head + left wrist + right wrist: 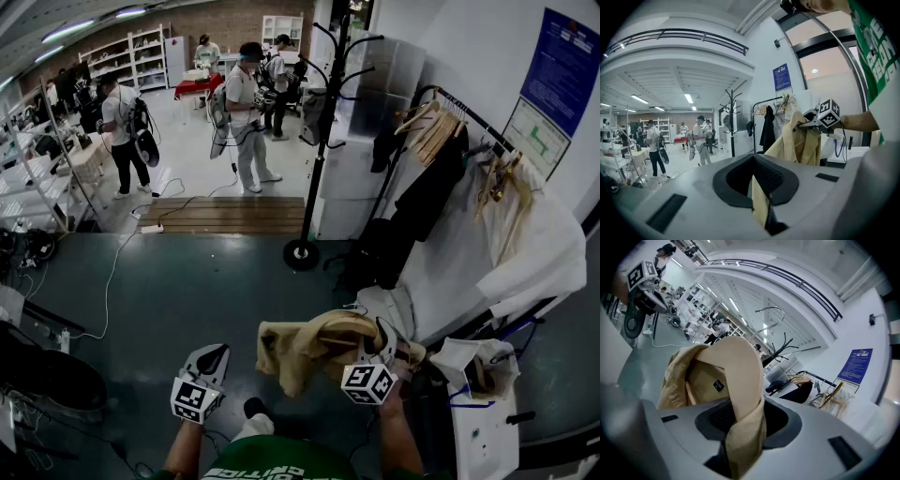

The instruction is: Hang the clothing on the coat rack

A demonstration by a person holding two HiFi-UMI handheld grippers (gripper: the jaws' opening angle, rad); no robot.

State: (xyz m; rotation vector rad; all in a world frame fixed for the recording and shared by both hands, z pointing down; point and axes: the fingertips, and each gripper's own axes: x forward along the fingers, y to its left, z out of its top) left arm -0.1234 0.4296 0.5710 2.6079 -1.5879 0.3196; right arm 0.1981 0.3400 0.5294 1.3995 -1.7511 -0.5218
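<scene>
A tan jacket hangs bunched from my right gripper, low in the head view. In the right gripper view the jaws of my right gripper are shut on a fold of the jacket near its collar. My left gripper is to the jacket's left, apart from it, with no cloth in it. In the left gripper view a narrow gap shows between the jaws of my left gripper, and the jacket hangs beyond it. The black coat rack stands a few steps ahead, with empty upper hooks.
A garment rail with wooden hangers, a dark coat and white clothes runs along the right wall. A white box stands at my right. A wooden pallet lies left of the rack's base. Several people stand farther back.
</scene>
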